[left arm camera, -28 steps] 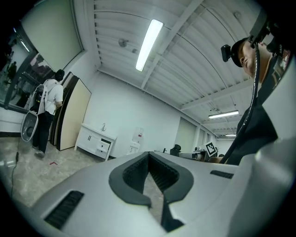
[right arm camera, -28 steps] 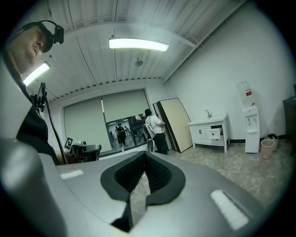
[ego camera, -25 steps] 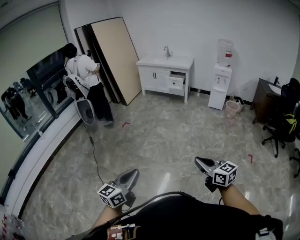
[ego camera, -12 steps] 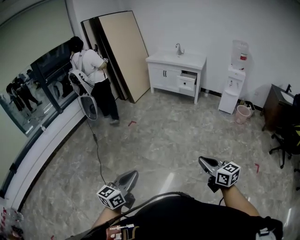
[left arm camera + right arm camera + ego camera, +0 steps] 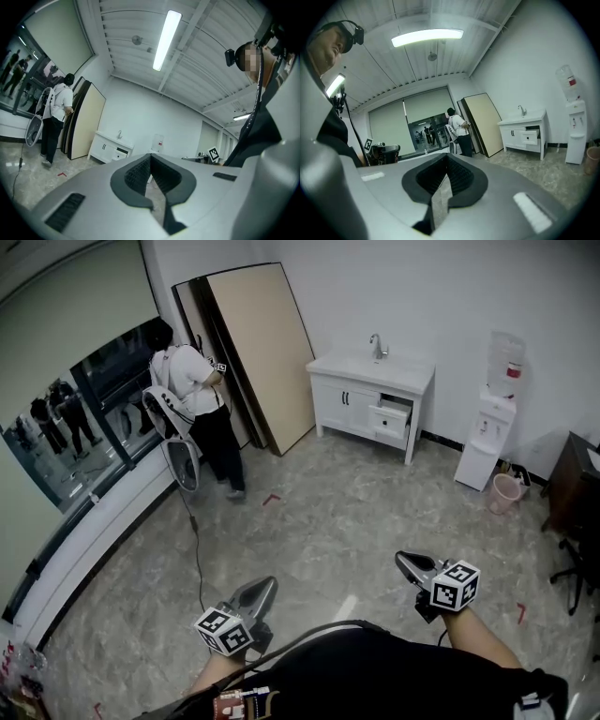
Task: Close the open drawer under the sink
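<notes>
Task not begun: the drawer (image 5: pixel 391 418) stands pulled out at the right of the white vanity cabinet (image 5: pixel 345 404) under the sink (image 5: pixel 370 365), on the far wall, well apart from both grippers. Its front faces the room, long axis level along the cabinet face. Left gripper (image 5: pixel 265 587) and right gripper (image 5: pixel 403 562): jaws together, empty.

drawer (image 5: pixel 391 418): open; contents too small to tell
office chair (image 5: pixel 574 570): cut off by the head view's right edge
dark desk (image 5: pixel 570 486): only its left end shows
standing person (image 5: pixel 202 395): back turned, hands hidden in front of the body
clutter (image 5: pixel 14 688): bottom-left corner, cut off, cannot tell what
</notes>
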The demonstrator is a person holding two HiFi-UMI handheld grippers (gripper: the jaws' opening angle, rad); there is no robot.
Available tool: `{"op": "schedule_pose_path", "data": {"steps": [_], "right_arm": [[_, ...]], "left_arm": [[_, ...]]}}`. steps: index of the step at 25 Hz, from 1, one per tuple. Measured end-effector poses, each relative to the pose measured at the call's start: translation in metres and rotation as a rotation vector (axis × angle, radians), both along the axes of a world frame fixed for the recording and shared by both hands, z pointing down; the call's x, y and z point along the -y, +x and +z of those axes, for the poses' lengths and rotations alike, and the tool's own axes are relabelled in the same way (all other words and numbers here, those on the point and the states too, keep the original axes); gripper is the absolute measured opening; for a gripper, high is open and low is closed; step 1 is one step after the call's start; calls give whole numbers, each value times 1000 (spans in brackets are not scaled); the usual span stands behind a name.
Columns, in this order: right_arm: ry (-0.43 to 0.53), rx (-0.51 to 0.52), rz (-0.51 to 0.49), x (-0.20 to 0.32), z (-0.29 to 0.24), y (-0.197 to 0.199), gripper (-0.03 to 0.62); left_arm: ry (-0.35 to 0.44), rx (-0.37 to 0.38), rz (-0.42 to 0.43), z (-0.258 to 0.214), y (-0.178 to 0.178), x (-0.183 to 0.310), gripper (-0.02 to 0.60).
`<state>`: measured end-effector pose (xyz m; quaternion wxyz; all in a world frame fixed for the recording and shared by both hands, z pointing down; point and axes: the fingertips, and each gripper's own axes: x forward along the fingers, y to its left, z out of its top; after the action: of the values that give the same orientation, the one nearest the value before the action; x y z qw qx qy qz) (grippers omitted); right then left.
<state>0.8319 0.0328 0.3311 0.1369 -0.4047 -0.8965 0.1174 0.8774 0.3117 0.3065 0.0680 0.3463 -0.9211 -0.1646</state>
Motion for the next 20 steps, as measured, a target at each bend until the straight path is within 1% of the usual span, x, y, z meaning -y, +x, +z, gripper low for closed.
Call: {"op": "schedule_pose_path", "data": {"steps": [3,6,10,12,15,20], "right_arm": [[3,-3,-6,29,-1,-38,2],[6,-6,-1,52,3,-69,2],[9,-19,9,67,12,-102,2],[13,-26,15,66,16,-118,2],[21,-37,34,60,22,-146,2],[19,-35,89,22,22,-207,2]], "left_arm": [[8,7,-5,-4,-36,30,-2],[9,-2,-5,-2,-65,53,-2],[8,-13,12,5,-98,69,-2],[2,-23,14,7,-117,67,-2],[27,-27,27,14,-151,55,-2],[31,-31,70,17,-217,16,-2]]}}
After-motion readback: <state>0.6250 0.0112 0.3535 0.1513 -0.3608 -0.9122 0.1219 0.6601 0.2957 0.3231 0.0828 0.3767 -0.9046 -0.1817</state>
